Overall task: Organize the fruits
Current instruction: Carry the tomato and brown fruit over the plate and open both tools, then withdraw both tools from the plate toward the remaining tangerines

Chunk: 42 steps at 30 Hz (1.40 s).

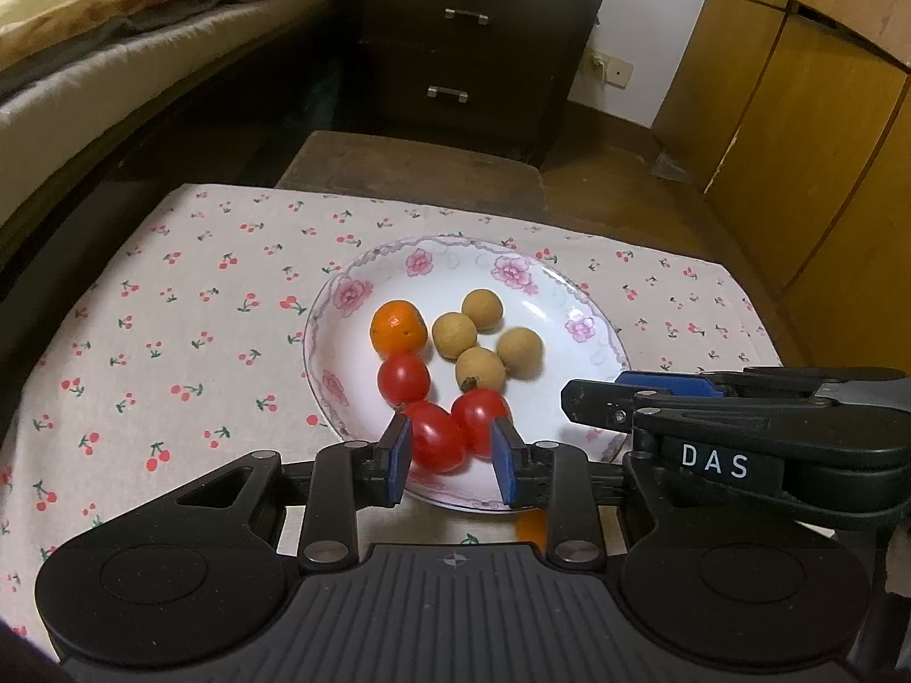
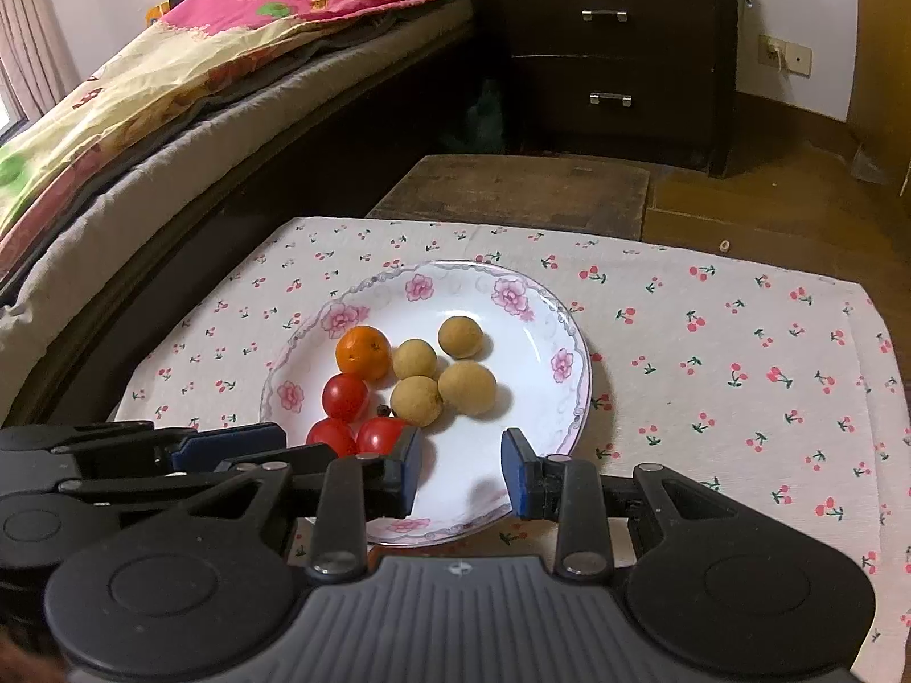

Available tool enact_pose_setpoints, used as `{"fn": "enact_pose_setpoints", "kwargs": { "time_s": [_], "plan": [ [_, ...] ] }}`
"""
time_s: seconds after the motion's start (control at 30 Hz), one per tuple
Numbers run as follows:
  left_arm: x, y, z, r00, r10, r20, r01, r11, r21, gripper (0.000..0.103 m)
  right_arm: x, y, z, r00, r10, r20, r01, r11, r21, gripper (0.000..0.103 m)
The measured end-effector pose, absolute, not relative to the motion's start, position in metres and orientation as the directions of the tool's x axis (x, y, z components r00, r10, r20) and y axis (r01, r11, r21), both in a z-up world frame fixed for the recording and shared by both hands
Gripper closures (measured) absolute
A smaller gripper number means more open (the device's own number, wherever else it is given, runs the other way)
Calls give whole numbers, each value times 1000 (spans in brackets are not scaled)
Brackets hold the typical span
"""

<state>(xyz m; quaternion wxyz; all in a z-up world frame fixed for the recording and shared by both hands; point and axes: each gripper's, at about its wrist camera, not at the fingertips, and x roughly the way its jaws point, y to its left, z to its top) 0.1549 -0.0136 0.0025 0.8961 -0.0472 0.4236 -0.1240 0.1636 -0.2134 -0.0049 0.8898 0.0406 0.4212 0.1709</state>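
While the left claw (image 1: 452, 458) straddles a cherry tomato (image 1: 435, 437), nothing is clamped.
Close gently, sparing its neighbour (image 1: 480, 415); right claw (image 2: 462, 469) hangs apart, empty, over the plate (image 2: 561, 427).

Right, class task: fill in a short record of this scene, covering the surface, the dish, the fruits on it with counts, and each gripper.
surface: cherry-print cloth
dish: floral plate
fruit on plate: one orange, three tomatoes, four longans
left gripper: jaws narrowly apart over the nearest tomatoes
right gripper: jaws narrowly apart over bare plate, holding nothing
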Motion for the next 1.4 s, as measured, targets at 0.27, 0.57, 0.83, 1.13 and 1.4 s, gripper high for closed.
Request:
{"fn": "enact_pose_setpoints", "kwargs": {
  "time_s": [0.27,0.57,0.83,1.13,1.4],
  "plan": [
    [143,-17,8,613,-271,-742,204,962,-182,62,153,-216,0,587,327,-741,-266,942,205,71],
    [124,-20,11,612,-267,-744,242,959,-145,59,137,-224,2,584,308,-751,-245,949,198,71],
    [104,-24,5,583,-282,-762,271,952,-145,58,122,-225,1,570,306,-763,-248,949,196,71],
    [91,-33,-12,537,-289,-793,298,944,-142,56,113,-225,-1,553,309,-774,-246,948,202,70],
    [90,-39,-28,512,-272,-815,299,946,-128,56,114,-222,-5,535,316,-784,-260,944,204,70]
  ]
}}
